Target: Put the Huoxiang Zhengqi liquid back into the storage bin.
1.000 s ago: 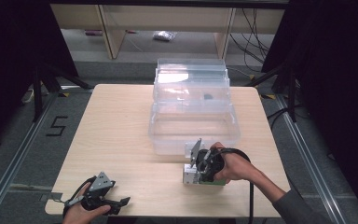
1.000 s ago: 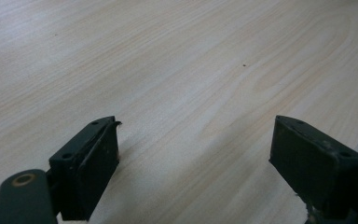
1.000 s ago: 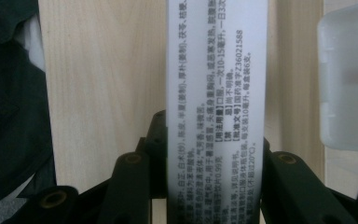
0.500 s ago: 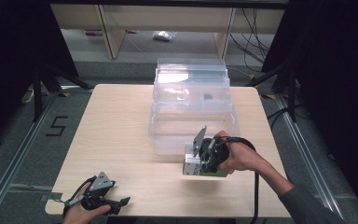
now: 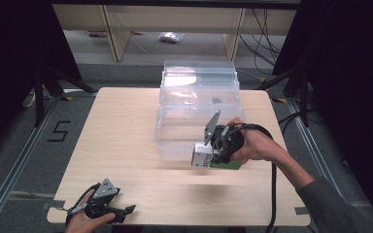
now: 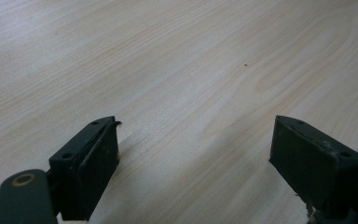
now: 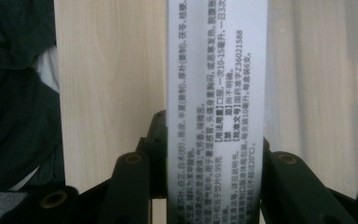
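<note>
Claws (image 5: 200,158) two, boxes (image 5: 209,156) one

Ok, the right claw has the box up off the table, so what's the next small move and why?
Probably carry the box forward over the clear bin. The right claw is shut on it, it hangs above the table just in front of the bin, and the left claw rests open.

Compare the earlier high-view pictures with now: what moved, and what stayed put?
The right gripper, fingers shut on the small white and green cardboard box, has lifted the box off the light wooden table and carried it up toward the clear plastic bins. No grasp or release happened in between. The left gripper, fingers open, stayed at the near table edge; the bins did not shift.
</note>
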Motion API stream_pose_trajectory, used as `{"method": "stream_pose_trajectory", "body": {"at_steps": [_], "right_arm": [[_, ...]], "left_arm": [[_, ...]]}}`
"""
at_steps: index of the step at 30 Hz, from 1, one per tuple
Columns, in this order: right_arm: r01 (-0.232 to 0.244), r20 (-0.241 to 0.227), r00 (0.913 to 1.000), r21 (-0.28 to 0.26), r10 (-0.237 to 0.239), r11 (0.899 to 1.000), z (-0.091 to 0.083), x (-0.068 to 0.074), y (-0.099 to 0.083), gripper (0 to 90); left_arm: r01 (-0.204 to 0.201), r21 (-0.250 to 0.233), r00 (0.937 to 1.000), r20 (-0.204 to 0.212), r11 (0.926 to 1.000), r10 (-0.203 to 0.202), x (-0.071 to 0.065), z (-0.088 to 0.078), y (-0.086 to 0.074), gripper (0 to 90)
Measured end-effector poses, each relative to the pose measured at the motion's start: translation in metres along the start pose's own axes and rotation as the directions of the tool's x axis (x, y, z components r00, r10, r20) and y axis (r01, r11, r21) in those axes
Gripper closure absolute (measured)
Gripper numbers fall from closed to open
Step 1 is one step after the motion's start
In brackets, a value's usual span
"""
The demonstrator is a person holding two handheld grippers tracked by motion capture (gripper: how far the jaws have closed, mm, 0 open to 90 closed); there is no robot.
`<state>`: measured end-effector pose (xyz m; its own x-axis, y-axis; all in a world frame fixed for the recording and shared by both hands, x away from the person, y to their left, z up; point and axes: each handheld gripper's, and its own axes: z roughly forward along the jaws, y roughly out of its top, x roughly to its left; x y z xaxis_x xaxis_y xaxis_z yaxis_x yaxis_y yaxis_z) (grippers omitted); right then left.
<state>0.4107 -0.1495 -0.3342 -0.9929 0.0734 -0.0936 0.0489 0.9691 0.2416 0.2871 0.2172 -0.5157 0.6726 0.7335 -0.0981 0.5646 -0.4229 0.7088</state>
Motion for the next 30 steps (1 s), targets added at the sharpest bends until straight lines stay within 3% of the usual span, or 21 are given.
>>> {"method": "stream_pose_trajectory", "body": {"at_steps": [1,2,4,10,11,12,13,15,16,17,18,19,20,23,24,25,29,30], "right_arm": [[0.003,0.002,1.0000,0.001,-0.003,1.000,-0.002,-0.001,0.001,65.1],[-0.028,0.009,0.9996,0.007,0.028,1.000,-0.006,-0.002,0.003,65.0],[-0.010,0.013,0.9999,-0.009,0.010,1.000,-0.011,-0.007,0.005,65.0],[-0.013,0.036,0.9993,0.000,0.013,1.000,-0.022,-0.019,0.009,65.1],[0.018,0.036,0.9992,-0.009,-0.018,1.000,-0.025,-0.028,0.010,65.1],[-0.026,0.042,0.9988,0.006,0.025,1.000,-0.027,-0.027,0.009,65.1],[-0.011,0.043,0.9990,0.003,0.010,1.000,-0.027,-0.030,0.009,65.1],[0.002,0.039,0.9992,-0.004,-0.002,1.000,-0.027,-0.034,0.008,65.1],[-0.014,0.035,0.9993,0.018,0.013,1.000,-0.027,-0.041,0.007,65.1],[-0.014,0.035,0.9993,0.018,0.013,1.000,-0.027,-0.041,0.007,65.1],[0.017,0.043,0.9989,0.007,-0.017,1.000,-0.026,-0.046,0.007,65.1],[-0.032,0.044,0.9985,0.027,0.030,0.999,-0.025,-0.051,0.004,65.0],[-0.009,0.043,0.9990,0.021,0.008,1.000,-0.024,-0.056,0.003,65.1],[-0.012,0.049,0.9987,0.011,0.011,1.000,-0.022,-0.064,0.001,65.1],[-0.054,0.045,0.9976,0.028,0.052,0.998,-0.019,-0.071,-0.002,65.1],[-0.032,0.050,0.9983,0.020,0.031,0.999,-0.018,-0.075,-0.003,65.1],[-0.052,0.051,0.9974,0.018,0.051,0.998,-0.011,-0.086,-0.009,65.1],[-0.030,0.058,0.9979,0.018,0.029,0.999,-0.008,-0.091,-0.011,65.1]], "left_arm": [[0.004,0.008,1.0000,-0.002,1.0000,-0.004,-0.001,-0.001,0.000,15.0],[0.008,0.001,1.0000,-0.003,1.0000,-0.008,-0.001,-0.001,0.000,15.0],[0.004,0.006,1.0000,-0.002,1.0000,-0.004,0.000,-0.001,0.000,15.0],[0.000,0.005,1.0000,-0.001,1.0000,0.000,0.000,-0.001,0.000,15.0],[0.003,0.001,1.0000,0.001,1.0000,-0.003,0.000,0.000,0.000,15.0],[-0.002,0.006,1.0000,-0.001,1.0000,0.002,0.000,-0.001,0.000,15.0],[0.007,-0.003,1.0000,0.003,1.0000,-0.007,-0.002,-0.001,0.000,15.0],[-0.014,0.012,0.9999,0.009,0.9998,0.014,0.000,-0.002,0.000,15.0],[0.011,-0.002,0.9999,0.002,0.9999,-0.011,-0.002,-0.001,0.000,15.0],[0.011,-0.002,0.9999,0.002,0.9999,-0.011,-0.002,-0.001,0.000,15.0],[-0.003,0.008,1.0000,0.005,1.0000,0.003,-0.001,-0.002,0.000,15.0],[0.011,-0.003,0.9999,0.005,0.9999,-0.011,-0.002,-0.001,0.000,15.0],[-0.003,0.001,1.0000,-0.001,1.0000,0.003,0.000,0.000,0.000,15.0],[0.001,0.002,1.0000,0.001,1.0000,-0.001,-0.001,-0.001,0.000,15.0],[0.010,-0.010,0.9999,0.010,0.9999,-0.010,-0.001,0.000,0.000,14.9],[0.004,-0.003,1.0000,0.002,1.0000,-0.004,0.000,0.000,0.000,14.9],[0.007,-0.003,1.0000,0.004,1.0000,-0.007,0.000,0.000,0.000,15.0],[0.008,-0.002,1.0000,0.003,1.0000,-0.008,-0.001,-0.001,-0.001,15.0]]}}
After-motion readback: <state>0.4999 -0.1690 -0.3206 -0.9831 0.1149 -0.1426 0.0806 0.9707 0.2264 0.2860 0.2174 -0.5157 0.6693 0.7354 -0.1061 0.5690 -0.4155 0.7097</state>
